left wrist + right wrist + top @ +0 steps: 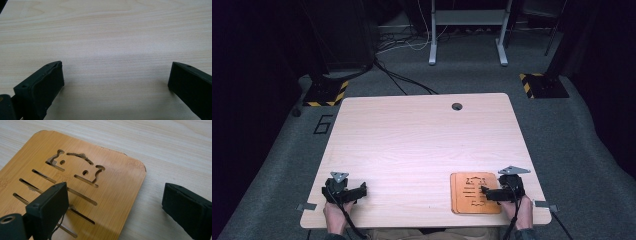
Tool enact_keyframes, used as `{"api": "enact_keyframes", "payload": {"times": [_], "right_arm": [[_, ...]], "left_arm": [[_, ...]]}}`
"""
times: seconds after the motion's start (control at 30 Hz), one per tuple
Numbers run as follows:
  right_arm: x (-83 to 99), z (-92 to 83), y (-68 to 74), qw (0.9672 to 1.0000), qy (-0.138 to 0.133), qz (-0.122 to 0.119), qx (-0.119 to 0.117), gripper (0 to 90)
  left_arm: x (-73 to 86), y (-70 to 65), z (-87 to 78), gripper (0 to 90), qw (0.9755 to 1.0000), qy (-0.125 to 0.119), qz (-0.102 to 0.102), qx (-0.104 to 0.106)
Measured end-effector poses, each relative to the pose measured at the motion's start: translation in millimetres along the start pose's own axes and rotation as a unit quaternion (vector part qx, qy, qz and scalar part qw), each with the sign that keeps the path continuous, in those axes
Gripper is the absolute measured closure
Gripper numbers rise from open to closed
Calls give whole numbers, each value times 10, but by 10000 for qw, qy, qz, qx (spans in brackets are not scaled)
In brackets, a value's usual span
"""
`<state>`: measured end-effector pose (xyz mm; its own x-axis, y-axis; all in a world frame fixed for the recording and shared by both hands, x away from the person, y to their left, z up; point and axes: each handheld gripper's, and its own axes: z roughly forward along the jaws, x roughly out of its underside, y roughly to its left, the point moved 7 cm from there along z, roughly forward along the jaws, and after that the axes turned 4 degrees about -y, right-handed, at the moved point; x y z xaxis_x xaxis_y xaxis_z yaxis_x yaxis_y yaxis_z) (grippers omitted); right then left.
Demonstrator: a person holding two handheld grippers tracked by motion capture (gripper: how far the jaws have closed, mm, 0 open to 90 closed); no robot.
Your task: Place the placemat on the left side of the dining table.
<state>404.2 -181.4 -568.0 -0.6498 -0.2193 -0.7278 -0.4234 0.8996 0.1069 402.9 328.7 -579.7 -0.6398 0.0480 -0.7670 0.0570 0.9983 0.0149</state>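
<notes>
Clearly the right gripper (486, 190), jaws spread wide astride the right edge of the flat wooden board (473, 192) at the table's (422, 140) near right, is nearer than the equally spread left gripper (362, 190).

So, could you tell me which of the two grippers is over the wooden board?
The right gripper: one jaw sits over the board, while the left gripper has only bare table beneath it.

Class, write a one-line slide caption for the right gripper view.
Open right gripper straddles the edge of a bamboo board with cut-out slots on the pale table.
</notes>
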Motion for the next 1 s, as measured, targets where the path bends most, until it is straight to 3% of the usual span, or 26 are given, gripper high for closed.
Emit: {"api": "enact_keyframes", "payload": {"times": [0.27, 0.6, 0.83, 0.87, 1.0], "right_arm": [[13, -18, -48, 10000, -27, 0, 11, 61], [16, -16, -60, 10000, -30, 5, -44, 60], [23, -31, -76, 10000, -10, 17, -26, 61], [23, -31, -76, 10000, -10, 17, -26, 61], [29, -38, -101, 10000, -38, -34, -23, 61]], "left_arm": [[-29, -205, -54, 3, 9996, -99, 170, 184], [-151, -586, -136, 5, 9966, -155, 316, 744], [-193, -978, -186, 6, 9904, -98, 683, 1202], [-193, -978, -186, 6, 9904, -98, 683, 1202], [-230, -1144, -211, 6, 9866, -101, 817, 1409]]}}
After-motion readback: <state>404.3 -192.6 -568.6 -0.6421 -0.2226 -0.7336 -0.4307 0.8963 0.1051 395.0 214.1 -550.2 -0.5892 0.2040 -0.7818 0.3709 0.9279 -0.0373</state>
